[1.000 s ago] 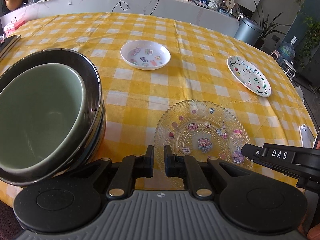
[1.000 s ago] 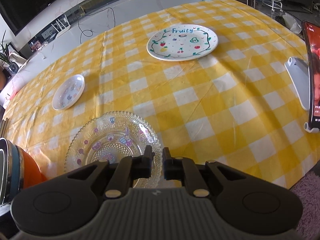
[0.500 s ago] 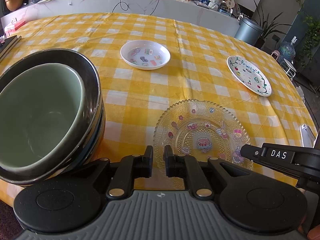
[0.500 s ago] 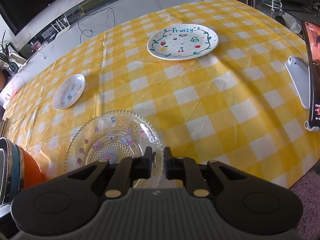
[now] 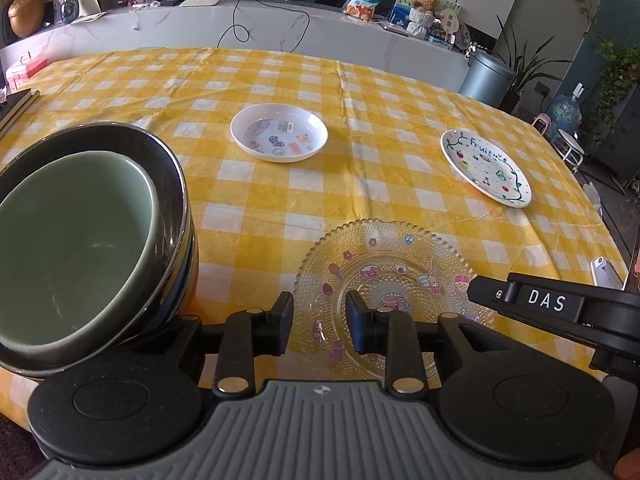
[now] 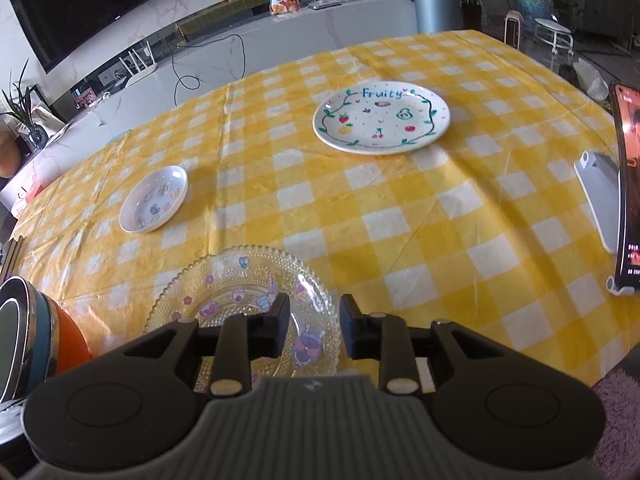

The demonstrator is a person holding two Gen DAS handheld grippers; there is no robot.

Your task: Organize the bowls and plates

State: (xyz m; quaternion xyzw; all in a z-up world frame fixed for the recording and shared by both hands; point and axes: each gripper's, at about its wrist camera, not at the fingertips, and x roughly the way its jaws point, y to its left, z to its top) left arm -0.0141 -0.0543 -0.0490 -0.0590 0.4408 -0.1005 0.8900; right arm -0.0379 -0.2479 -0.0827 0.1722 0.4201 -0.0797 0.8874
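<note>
Left gripper (image 5: 319, 326) and right gripper (image 6: 314, 327) both spread, empty, above near edge of glass plate (image 5: 384, 280); contact perhaps none.

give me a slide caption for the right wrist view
Right tongs open over the glass plate, with the Fruity plate beyond on the checked tablecloth.
</note>
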